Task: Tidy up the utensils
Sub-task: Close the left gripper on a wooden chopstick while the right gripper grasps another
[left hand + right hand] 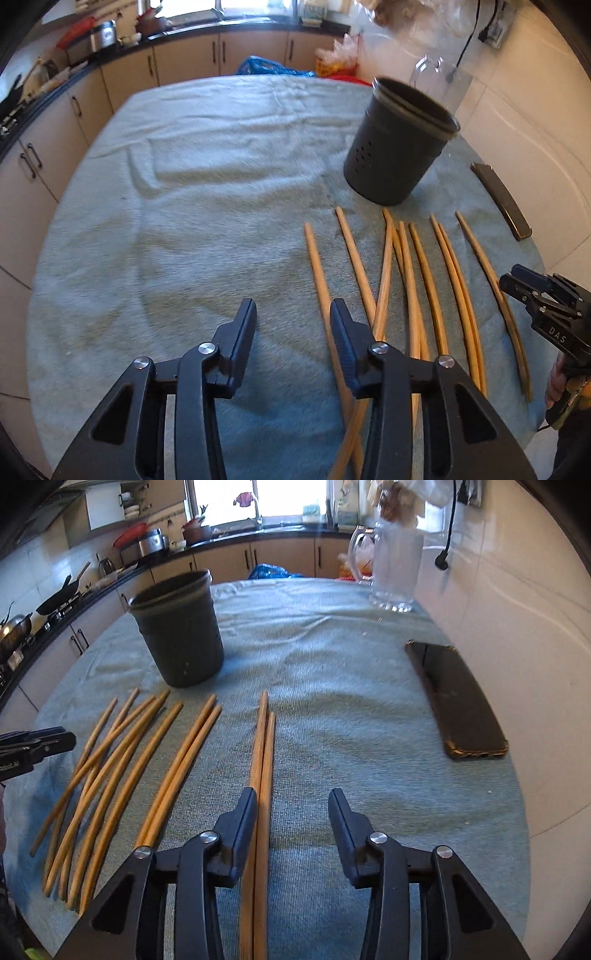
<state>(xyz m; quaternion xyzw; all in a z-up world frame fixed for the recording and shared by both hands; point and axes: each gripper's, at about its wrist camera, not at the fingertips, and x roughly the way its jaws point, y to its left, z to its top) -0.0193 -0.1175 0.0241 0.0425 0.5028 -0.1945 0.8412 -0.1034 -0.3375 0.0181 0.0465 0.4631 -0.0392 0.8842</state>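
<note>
Wooden chopsticks spread in a loose fan on the towel-covered table, just in front of an upright dark perforated holder. Left gripper above the leftmost sticks, jaws apart, gripping nothing. Right gripper over the rightmost pair, jaws released, pair beside the left finger. Dark phone lying flat, well right; glass jug behind.

We see our left gripper over a pale green towel, jaws apart with nothing between them. Wooden chopsticks lie fanned to its right, a dark perforated utensil holder standing beyond them. Our right gripper enters at the right edge, near a dark phone.
</note>
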